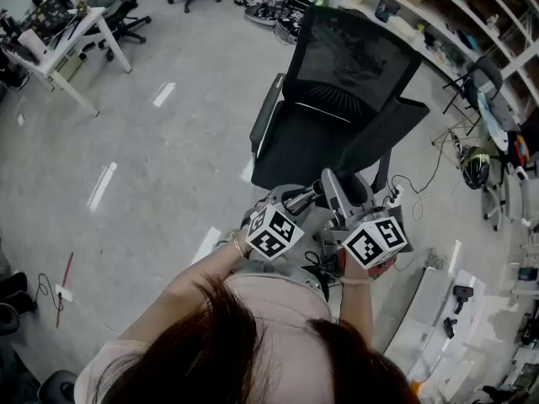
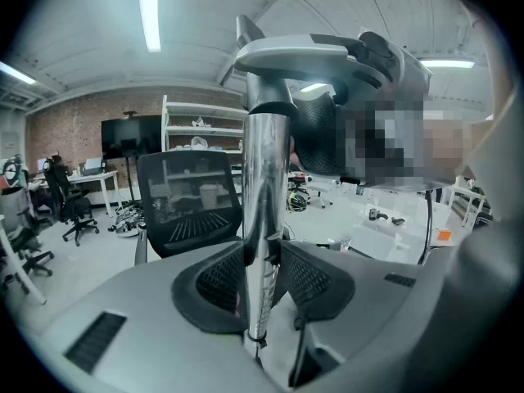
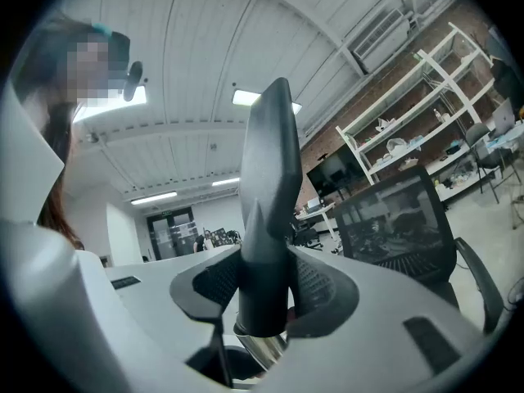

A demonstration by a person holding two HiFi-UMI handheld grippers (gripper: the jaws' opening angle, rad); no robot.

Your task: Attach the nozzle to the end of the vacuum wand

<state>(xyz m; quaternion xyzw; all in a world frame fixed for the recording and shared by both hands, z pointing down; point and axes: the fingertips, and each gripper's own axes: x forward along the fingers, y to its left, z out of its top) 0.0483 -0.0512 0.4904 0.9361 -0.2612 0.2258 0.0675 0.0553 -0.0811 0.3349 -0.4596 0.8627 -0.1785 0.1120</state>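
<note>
The dark grey nozzle (image 3: 266,219) stands upright between the fingers of the right gripper (image 3: 266,286), which are clamped on its wide lower end. Its narrow slanted tip points away from the gripper, and a ring of bright metal shows just under its base. The chrome vacuum wand (image 2: 262,219) is gripped the same way by the left gripper (image 2: 264,273), fingers closed on the tube low down, with a dark collar at the tube's far end. In the head view both pieces are held in the air just on the person's side of the black mesh office chair (image 1: 337,99), over the near edge of its seat. There the nozzle's tip comes right up beside the wand's far end, crossing it at an angle rather than in line with it. I cannot tell whether the two touch. The person's left hand (image 1: 240,244) and right hand (image 1: 370,268) hold the grippers close to the chest, marker cubes side by side. The chair stands on a grey floor (image 1: 168,141). A white work surface (image 1: 72,45) sits well off to the chair's left, long shelving (image 1: 438,23) runs behind it to the right, and a helmet (image 1: 476,167) lies near its right side.
</note>
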